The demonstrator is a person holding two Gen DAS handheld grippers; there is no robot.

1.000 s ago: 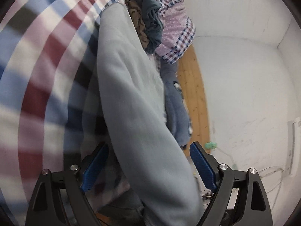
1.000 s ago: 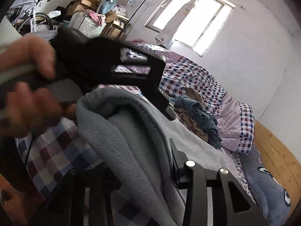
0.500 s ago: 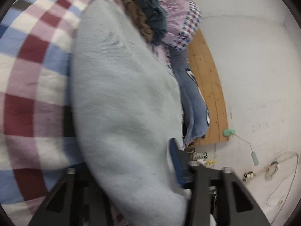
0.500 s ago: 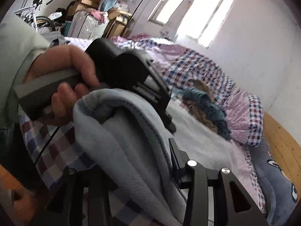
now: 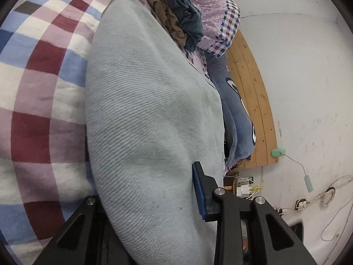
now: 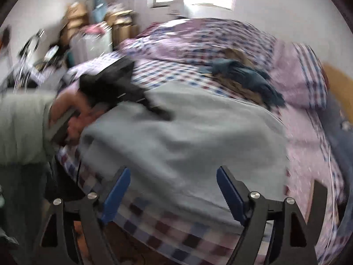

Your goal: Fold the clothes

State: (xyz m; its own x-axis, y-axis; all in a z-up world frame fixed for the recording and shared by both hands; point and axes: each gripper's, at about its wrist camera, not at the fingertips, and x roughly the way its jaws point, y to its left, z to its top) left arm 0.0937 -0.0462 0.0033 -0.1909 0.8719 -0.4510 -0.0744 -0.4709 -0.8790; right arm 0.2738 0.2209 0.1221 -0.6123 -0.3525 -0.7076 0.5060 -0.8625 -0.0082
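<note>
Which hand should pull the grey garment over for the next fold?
Left. The left gripper has the grey garment pinched in closing jaws; the right gripper has jaws opening with nothing gripped.

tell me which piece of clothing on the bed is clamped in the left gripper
The pale grey garment, spread flat over the checked blanket; the left gripper pinches its near edge. The dark teal and brown clothes lie crumpled farther back, untouched.
</note>
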